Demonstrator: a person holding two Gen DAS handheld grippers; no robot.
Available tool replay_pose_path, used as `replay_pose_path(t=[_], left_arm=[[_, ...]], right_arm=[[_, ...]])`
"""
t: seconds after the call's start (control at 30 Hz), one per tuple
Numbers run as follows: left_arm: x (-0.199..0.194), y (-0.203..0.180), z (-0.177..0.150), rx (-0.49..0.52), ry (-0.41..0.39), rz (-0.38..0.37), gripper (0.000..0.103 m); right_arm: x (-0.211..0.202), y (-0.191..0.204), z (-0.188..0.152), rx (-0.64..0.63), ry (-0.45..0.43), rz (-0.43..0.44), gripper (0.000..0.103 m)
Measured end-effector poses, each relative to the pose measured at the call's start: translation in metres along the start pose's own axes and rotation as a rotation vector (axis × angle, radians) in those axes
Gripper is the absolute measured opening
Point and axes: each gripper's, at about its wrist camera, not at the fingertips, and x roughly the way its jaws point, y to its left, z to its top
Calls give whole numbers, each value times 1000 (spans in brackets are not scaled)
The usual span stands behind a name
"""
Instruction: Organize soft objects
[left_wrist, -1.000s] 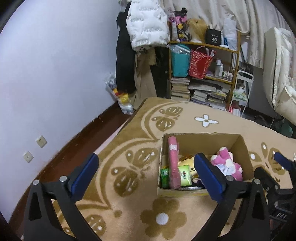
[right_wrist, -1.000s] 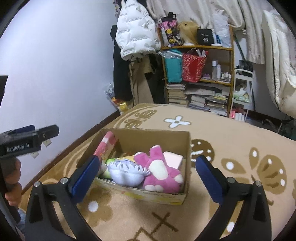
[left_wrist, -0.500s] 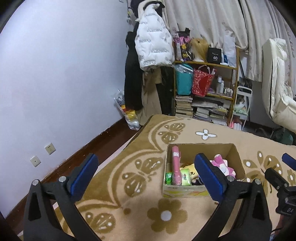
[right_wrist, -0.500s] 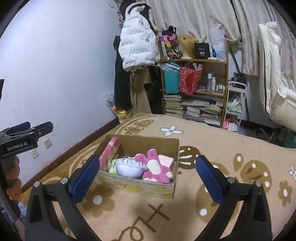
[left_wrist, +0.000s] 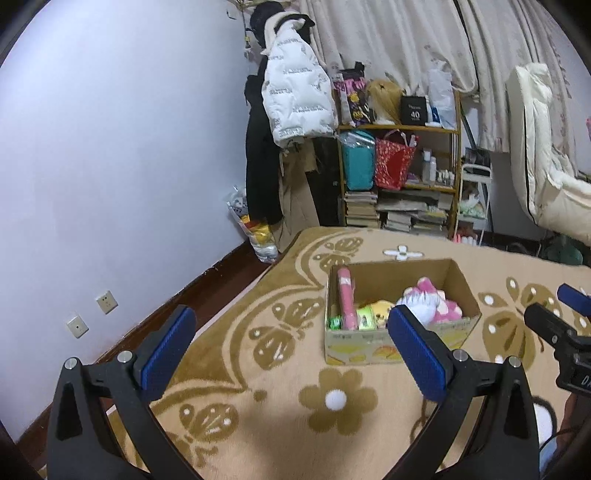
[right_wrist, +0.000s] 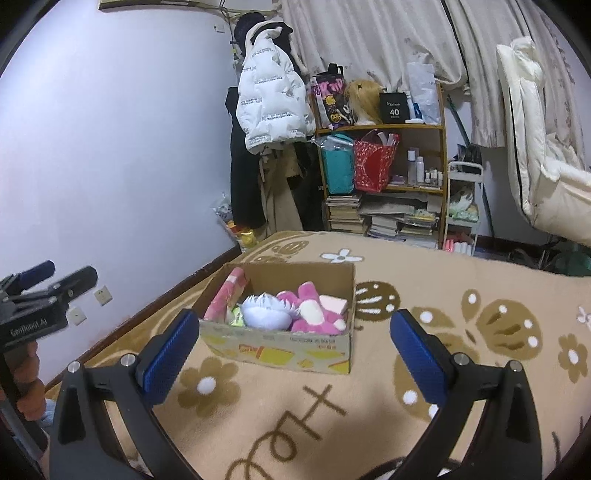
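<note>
Sitting on the patterned rug (right_wrist: 424, 266), a cardboard box (right_wrist: 280, 347) holds the soft things: a pink plush toy (right_wrist: 314, 310) beside a pale blue plush (right_wrist: 267, 314), and a pink roll (right_wrist: 225, 295) leaning along the box's left wall. Both tools hang above the rug, short of the box and apart from it. The left tool (left_wrist: 291, 354) has its blue pads spread wide with nothing between them; the right tool (right_wrist: 291, 354) is likewise spread and empty. A hand (right_wrist: 26, 384) grips the left tool's handle at the edge of the right wrist view. A cluttered shelf (right_wrist: 384, 184) stands behind, against the curtains
</note>
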Motion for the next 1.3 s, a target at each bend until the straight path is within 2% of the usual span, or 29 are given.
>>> replay_pose_path(t=[0.23, 0.57, 0.67, 0.87, 1.3], left_arm=[[15, -10, -14, 15, 40, -7, 103], [23, -25, -21, 92, 47, 1, 103], [24, -21, -21, 73, 53, -13, 103], [26, -17, -19, 52, 46, 21, 103], [30, -19, -21, 65, 61, 3, 103]], right_arm=[[8, -1, -14, -1, 28, 0, 103], [23, -2, -20, 7, 57, 8, 103], [25, -6, -23, 27, 60, 0, 103], [29, -7, -30, 23, 83, -6, 103], [31, -6, -32, 16, 85, -15, 103]])
